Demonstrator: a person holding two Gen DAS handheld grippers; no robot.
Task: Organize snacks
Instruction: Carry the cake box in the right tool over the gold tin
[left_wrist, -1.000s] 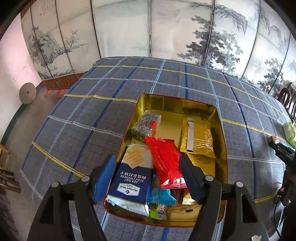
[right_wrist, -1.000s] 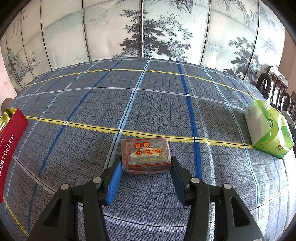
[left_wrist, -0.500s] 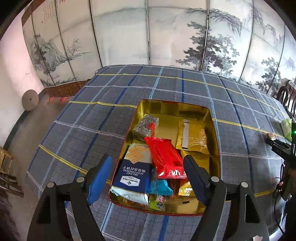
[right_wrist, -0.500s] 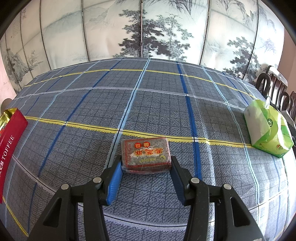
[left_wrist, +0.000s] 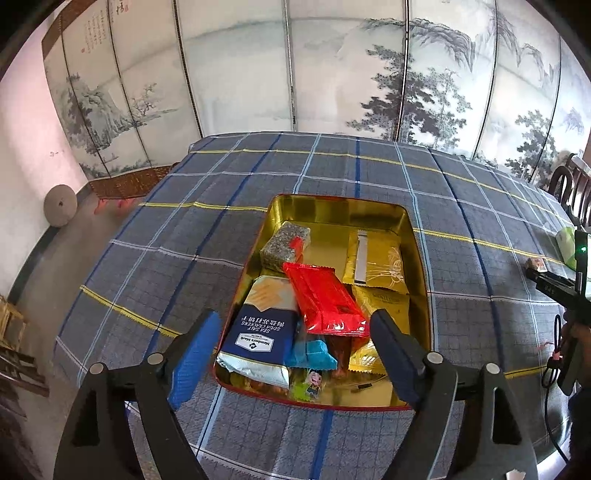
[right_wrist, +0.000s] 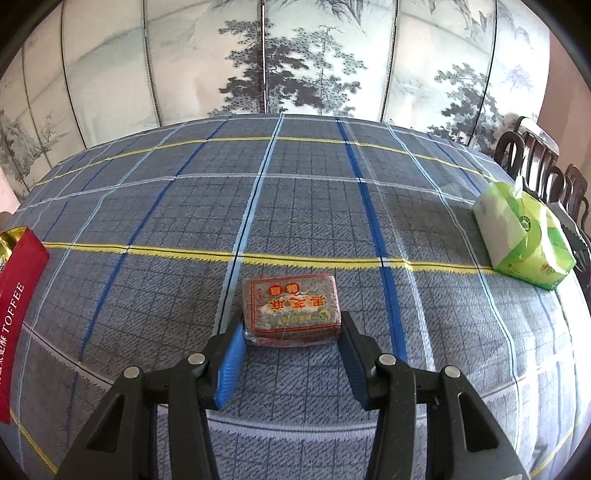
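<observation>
A gold tin (left_wrist: 419, 258) with a red outside sits on the checked tablecloth and holds several snacks: a blue soda cracker pack (left_wrist: 258, 332), a red wrapper (left_wrist: 325, 302), gold packets (left_wrist: 376, 258) and a grey speckled bar (left_wrist: 282, 245). My left gripper (left_wrist: 291, 354) is open and empty above the tin's near end. My right gripper (right_wrist: 291, 347) is shut on a brown sesame snack block (right_wrist: 291, 308) with a red label, which rests on the cloth. That block (left_wrist: 536, 263) shows small at the far right of the left wrist view.
A green tissue pack (right_wrist: 524, 240) lies at the right of the table. The tin's red side (right_wrist: 14, 306), marked TOFFEE, is at the left edge of the right wrist view. A painted folding screen (right_wrist: 295, 55) stands behind the table. Dark chairs (right_wrist: 543, 166) stand at the right.
My left gripper has pulled back and risen from the tin, staying open and empty. My right gripper and the block have not moved.
</observation>
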